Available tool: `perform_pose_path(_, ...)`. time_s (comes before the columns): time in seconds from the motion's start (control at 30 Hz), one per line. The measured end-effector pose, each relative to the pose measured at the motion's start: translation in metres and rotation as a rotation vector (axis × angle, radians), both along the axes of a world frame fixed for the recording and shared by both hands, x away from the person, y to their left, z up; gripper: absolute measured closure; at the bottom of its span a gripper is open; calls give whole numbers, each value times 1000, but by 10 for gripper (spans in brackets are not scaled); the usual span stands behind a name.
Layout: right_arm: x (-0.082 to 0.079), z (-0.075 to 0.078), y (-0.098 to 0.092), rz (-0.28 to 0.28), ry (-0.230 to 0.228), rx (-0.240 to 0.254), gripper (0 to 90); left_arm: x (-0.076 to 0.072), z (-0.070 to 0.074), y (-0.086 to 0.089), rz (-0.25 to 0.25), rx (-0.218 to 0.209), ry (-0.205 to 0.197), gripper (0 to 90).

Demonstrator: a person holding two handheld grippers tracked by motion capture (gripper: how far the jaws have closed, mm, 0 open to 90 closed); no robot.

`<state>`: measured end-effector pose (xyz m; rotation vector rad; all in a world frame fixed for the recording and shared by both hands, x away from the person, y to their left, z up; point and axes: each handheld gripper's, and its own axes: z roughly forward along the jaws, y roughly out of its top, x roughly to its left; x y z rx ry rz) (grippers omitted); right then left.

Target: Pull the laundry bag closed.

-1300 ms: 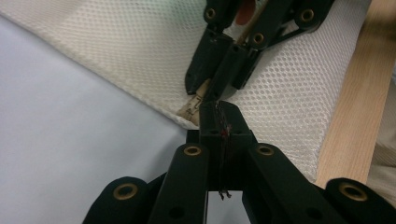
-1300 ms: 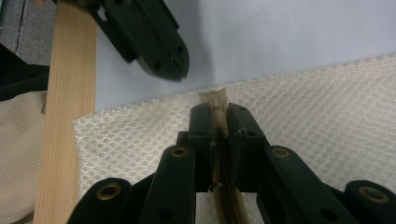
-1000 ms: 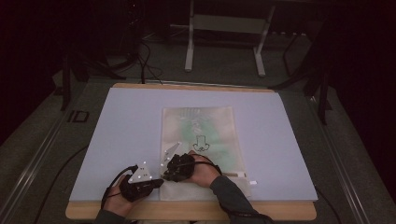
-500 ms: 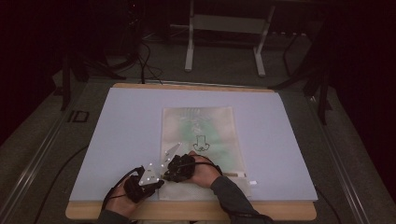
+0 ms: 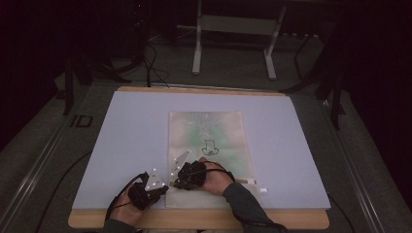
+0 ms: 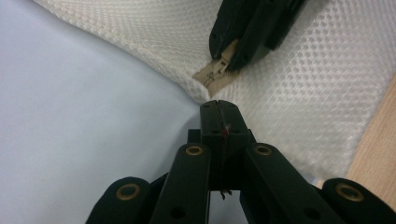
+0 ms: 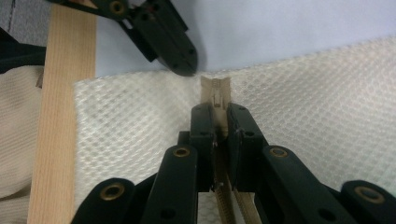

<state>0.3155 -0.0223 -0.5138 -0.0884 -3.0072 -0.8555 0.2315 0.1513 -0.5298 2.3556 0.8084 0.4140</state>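
High view looks down on a bench (image 5: 121,145) covered by a pale sheet, with a white mesh bag (image 5: 214,136) lying flat near the middle and reaching toward the person's edge. Both hands come in from below and sit at the bag's near left corner. The left hand-held gripper (image 5: 163,187) rests just beside that corner, and the right hand-held gripper (image 5: 177,182) sits on the bag right next to it, the two almost touching.

Seen from the left gripper view, the left hand-held gripper (image 6: 218,109) has its jaws pressed together; its tips meet the very corner of the mesh bag (image 6: 327,93), though whether any fabric is pinched between them cannot be told. Beyond it the right hand-held gripper (image 6: 233,53) is on the beige zipper (image 6: 212,77).

Shown in the right gripper view, the right hand-held gripper (image 7: 220,116) is clamped on the zipper (image 7: 215,91) near its end, with the zipper tape running back between the jaws. The left hand-held gripper (image 7: 180,63) sits at the bag's edge, beside the wooden bench rim (image 7: 60,93).
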Motion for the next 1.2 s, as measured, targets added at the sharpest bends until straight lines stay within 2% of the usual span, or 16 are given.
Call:
perform_pose_path(0.1, 0, -1, -2, -7, 9, 9, 821, 1, 1, 0, -8, 6, 2, 899)
perform_pose_path(0.17, 0, -1, 0, -5, 9, 8, 821, 2, 0, 3, -2, -27, 16, 897)
perform_pose_path(0.27, 0, -1, 0, -3, 6, 9, 820, 2, 1, 4, -11, -41, -3, 896)
perform_pose_path(0.37, 1, -2, 0, -6, 14, 17, 820, 0, 6, 1, -27, -80, -31, 895)
perform_pose_path(0.43, 1, -2, 0, -5, 15, 20, 820, -1, 6, -2, -62, -89, -30, 895)
perform_pose_path(0.53, 1, -2, 0, -4, 13, 19, 820, -1, 1, -7, -81, -46, -34, 895)
perform_pose_path(0.73, -1, -2, 1, 0, -2, 19, 820, -2, -2, -16, -61, 6, -62, 899)
perform_pose_path(0.83, -2, -1, 0, 10, -19, 5, 822, -1, -1, -17, -45, 3, -48, 900)
perform_pose_path(0.93, -3, 0, -3, 16, -22, -1, 823, -2, -1, -18, -40, 15, -56, 900)
perform_pose_path(1.2, -7, 3, -10, 42, -46, -35, 824, -3, -2, -18, -38, 11, -57, 900)
